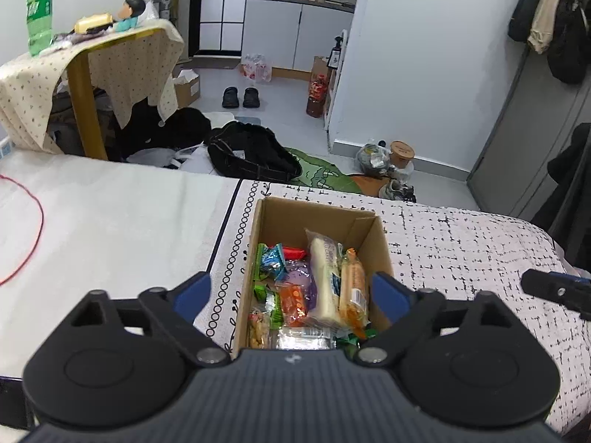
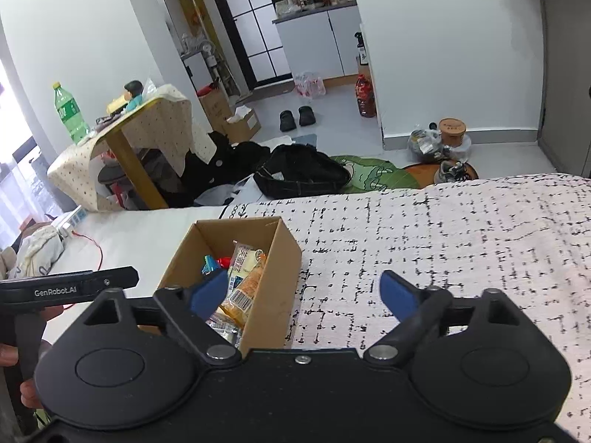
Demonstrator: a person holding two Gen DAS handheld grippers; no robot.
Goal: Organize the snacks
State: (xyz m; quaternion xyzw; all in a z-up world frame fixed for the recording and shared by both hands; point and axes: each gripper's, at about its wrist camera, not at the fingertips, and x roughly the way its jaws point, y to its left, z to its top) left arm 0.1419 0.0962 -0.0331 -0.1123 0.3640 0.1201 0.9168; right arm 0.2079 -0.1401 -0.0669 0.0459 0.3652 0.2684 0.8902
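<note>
Left wrist view gives me the open brown cardboard box [image 1: 365, 236] sitting on the white blanket with black dashes [image 1: 461, 243], and my left gripper [image 1: 291, 291] hangs above its near end with both blue-padded jaws spread wide and nothing between them. Inside the box lie the wrapped snacks: a long white packet [image 1: 325, 277], an orange-wrapped bar [image 1: 352, 288] just beside it, and a blue and green wrapper [image 1: 271, 262] toward the left wall. From the right wrist view, my right gripper [image 2: 301, 293] is likewise released and empty, over the box's right wall and the blanket beside it.
</note>
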